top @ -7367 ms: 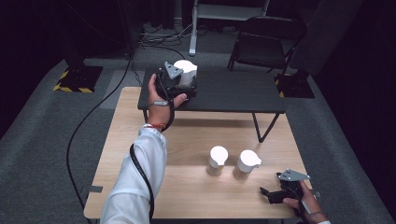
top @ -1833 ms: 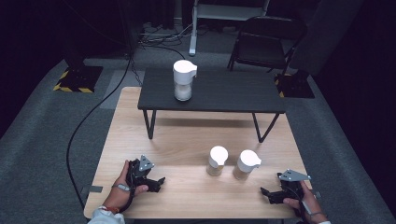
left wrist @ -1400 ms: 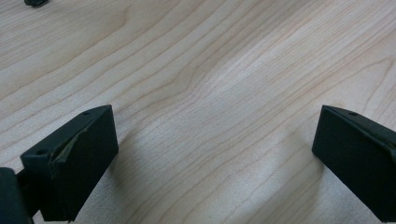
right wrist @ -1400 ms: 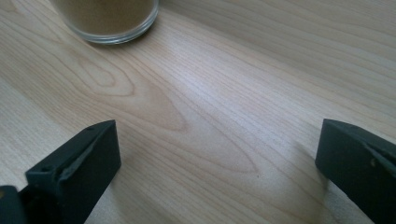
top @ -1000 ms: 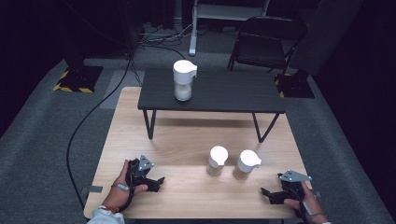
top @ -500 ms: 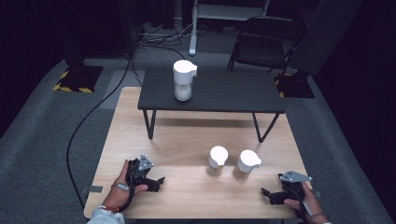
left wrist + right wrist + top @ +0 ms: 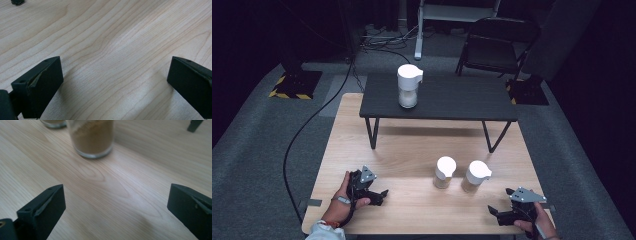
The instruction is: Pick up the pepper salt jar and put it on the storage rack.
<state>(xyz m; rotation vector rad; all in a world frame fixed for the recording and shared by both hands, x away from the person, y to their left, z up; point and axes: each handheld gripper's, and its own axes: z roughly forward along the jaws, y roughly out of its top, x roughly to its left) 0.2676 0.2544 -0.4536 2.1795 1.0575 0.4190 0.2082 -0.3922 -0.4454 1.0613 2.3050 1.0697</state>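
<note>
A glass jar with a white lid (image 7: 408, 86) stands on the left part of the small black table (image 7: 452, 100). Two more white-lidded jars of brown powder (image 7: 445, 171) (image 7: 476, 175) stand side by side on the wooden table (image 7: 412, 145). My left gripper (image 7: 382, 197) rests at the near left of the wood, open, with bare wood between its jaws (image 7: 115, 67). Near the right front corner my right gripper (image 7: 496, 215) is open and empty too (image 7: 115, 195). One powder jar (image 7: 92, 137) stands just ahead of it, the other jar (image 7: 53, 123) beyond.
The black table's legs (image 7: 373, 134) (image 7: 493, 137) stand on the far half of the wooden table; one foot (image 7: 194, 125) appears in the right gripper view. A black chair (image 7: 499, 45) and cables (image 7: 312, 125) lie on the grey floor beyond.
Seconds ago my left gripper held the lidded jar over the black table; the jar now stands there alone and that gripper lies at the near left. Over the last second nothing moved.
</note>
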